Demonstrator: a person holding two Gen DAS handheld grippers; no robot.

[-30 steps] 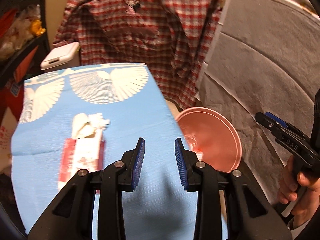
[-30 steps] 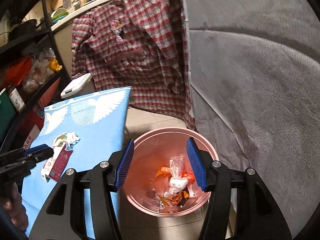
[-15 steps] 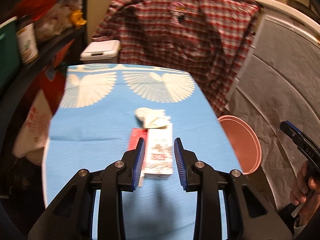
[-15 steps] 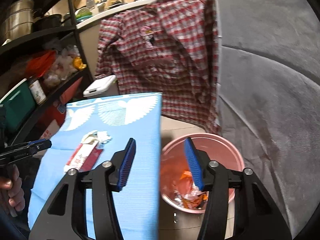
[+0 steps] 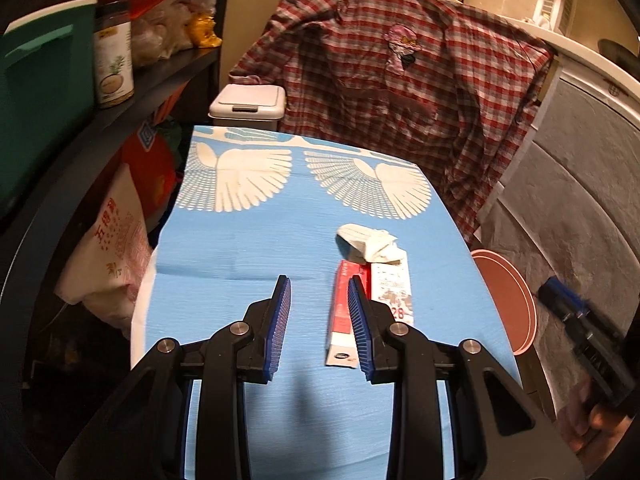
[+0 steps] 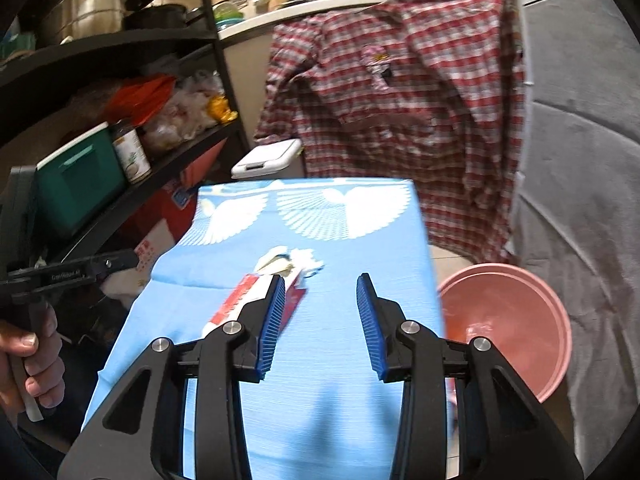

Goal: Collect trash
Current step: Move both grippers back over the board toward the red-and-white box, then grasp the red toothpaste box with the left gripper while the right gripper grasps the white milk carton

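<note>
Both claws are spread and carry nothing. My left gripper (image 5: 319,316) hangs over the blue tablecloth (image 5: 240,248), and my right gripper (image 6: 320,322) hangs over the same cloth nearer its bin-side edge.

Taking the pink trash bin (image 6: 516,320) as my landmark: it sits on the floor just beside the table's right edge, mouth up, and from these views I cannot make out what is in it. On the table, near the edge next to the bin, lies a flattened red-and-white carton (image 5: 372,304), and a crumpled white tissue (image 5: 370,242) touches the carton's far end. In the left wrist view the carton sits partly behind my right-hand pad, not between the pads; in the right wrist view it (image 6: 256,300) lies off to the left of the gap.

I judge this to be the reach-for-pickup step, with two pieces not yet collected.

Next I would shift one claw sideways until the carton's narrow width sits between the pads, lower to the cloth and pinch. The carton lies flat, so the pads must get under or across an edge without catching the cloth. Then I'd carry it over the bin's rim and release.
</note>
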